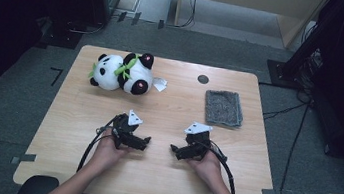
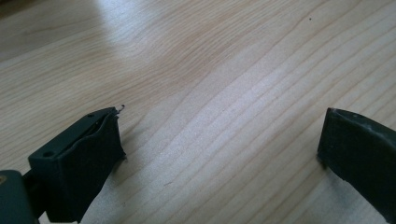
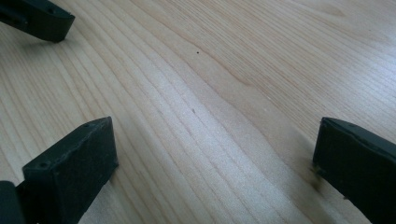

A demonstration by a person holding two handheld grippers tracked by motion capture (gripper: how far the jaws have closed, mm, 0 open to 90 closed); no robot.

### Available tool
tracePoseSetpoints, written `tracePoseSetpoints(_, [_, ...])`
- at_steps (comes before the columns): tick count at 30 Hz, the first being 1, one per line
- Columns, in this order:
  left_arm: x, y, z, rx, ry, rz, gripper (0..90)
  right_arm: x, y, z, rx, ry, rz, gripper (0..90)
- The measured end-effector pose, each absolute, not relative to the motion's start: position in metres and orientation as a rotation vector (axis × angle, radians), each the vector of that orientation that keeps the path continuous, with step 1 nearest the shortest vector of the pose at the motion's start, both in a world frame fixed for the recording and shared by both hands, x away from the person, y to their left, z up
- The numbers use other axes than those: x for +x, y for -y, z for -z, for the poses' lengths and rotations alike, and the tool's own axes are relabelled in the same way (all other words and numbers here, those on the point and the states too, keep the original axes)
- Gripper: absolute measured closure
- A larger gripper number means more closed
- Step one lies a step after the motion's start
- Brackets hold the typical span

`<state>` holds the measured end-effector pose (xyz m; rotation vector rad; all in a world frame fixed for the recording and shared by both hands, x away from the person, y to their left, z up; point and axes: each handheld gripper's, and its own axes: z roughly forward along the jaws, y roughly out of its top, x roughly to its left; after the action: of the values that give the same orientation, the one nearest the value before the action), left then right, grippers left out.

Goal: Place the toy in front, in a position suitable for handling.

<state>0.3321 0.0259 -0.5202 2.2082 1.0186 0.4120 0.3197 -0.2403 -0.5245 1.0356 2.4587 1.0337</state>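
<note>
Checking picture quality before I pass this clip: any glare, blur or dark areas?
High view: table evenly lit, room edges very dark, slightly soft. Left gripper view: pale glare patch on the wood at upper left, near fingers blurred. Right gripper view: soft sheen mid-frame, fingers out of focus.

Two black grippers are seen, the left gripper [image 1: 146, 143] and the right gripper [image 1: 173, 150]. Each is topped by a grey three-cornered plate and trailed by a looping black cable. Blocky black jaws with small screw holes are shown.

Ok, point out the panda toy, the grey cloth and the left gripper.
panda toy [image 1: 113, 71], high view, white belly.
grey cloth [image 1: 223, 108], high view, middle of the fabric.
left gripper [image 1: 145, 143], high view, between its fingertips.
</note>
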Motion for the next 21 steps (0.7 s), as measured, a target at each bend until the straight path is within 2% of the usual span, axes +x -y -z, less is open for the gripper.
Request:
tracePoseSetpoints(14, [0.3325,-0.0245,0.5199,2.228,-0.966,-0.391,0.0,0.3202,0.2408,0.5246,1.049,-2.447,-1.031,0.0])
tracePoseSetpoints(16, [0.3313,-0.0263,0.5192,2.199,-0.967,-0.404,8.8,0.3205,0.2404,0.5246,1.056,-2.442,-1.029,0.0])
tracePoseSetpoints(18, [0.3305,-0.0264,0.5190,2.195,-0.952,-0.403,12.7,0.3206,0.2400,0.5247,1.060,-2.439,-1.030,0.0])
tracePoseSetpoints(21, [0.3306,-0.0266,0.5189,2.196,-0.950,-0.402,13.6,0.3206,0.2395,0.5247,1.065,-2.434,-1.029,0.0])
